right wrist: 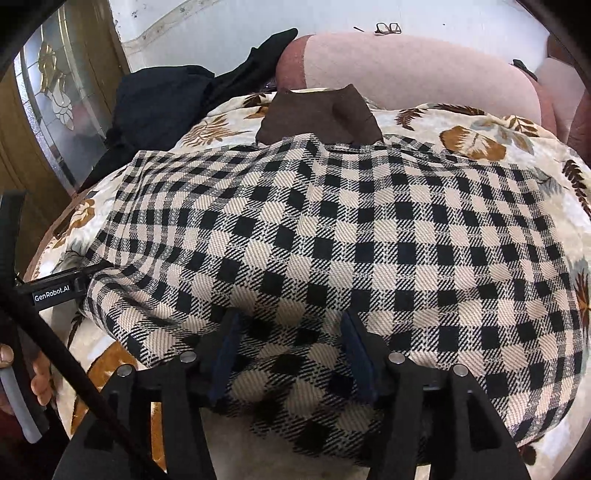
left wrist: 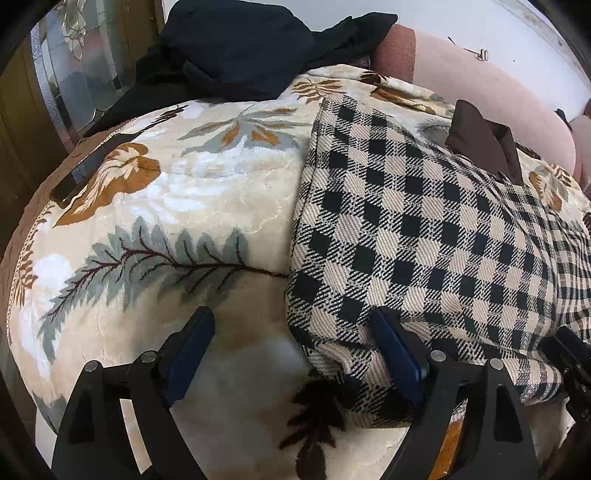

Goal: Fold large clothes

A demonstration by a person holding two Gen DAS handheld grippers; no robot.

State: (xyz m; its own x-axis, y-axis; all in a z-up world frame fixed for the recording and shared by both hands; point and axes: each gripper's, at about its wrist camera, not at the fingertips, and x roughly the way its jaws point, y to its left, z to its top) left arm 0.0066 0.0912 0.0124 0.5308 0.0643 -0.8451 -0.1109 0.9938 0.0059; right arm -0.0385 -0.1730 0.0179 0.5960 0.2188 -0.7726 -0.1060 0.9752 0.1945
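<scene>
- A checked garment [right wrist: 332, 236], beige and black, lies folded on a leaf-patterned blanket [left wrist: 192, 192] that covers a bed.
- Its dark brown collar [right wrist: 317, 118] points to the far side, toward a pink bolster [right wrist: 406, 70].
- The left claw [left wrist: 295, 332] stands wide open at the garment's near left corner: one finger [left wrist: 192, 339] is over the bare blanket, the other over the checked cloth; the corner lies loose between them, not pinched.
- The right claw [right wrist: 291, 332] is partly open over the garment's near edge, checked cloth between its fingers [right wrist: 229, 343]; the pads do not press it together.
- In the right wrist view the left claw's black body sits at the garment's left corner, and a hand [right wrist: 37, 373] shows at the lower left edge.
- A heap of black clothing [left wrist: 236, 51] lies at the far left of the bed.
- A dark phone [left wrist: 85, 170] rests on the blanket's left edge.
- A pair of glasses [right wrist: 388, 27] sits beyond the bolster.
</scene>
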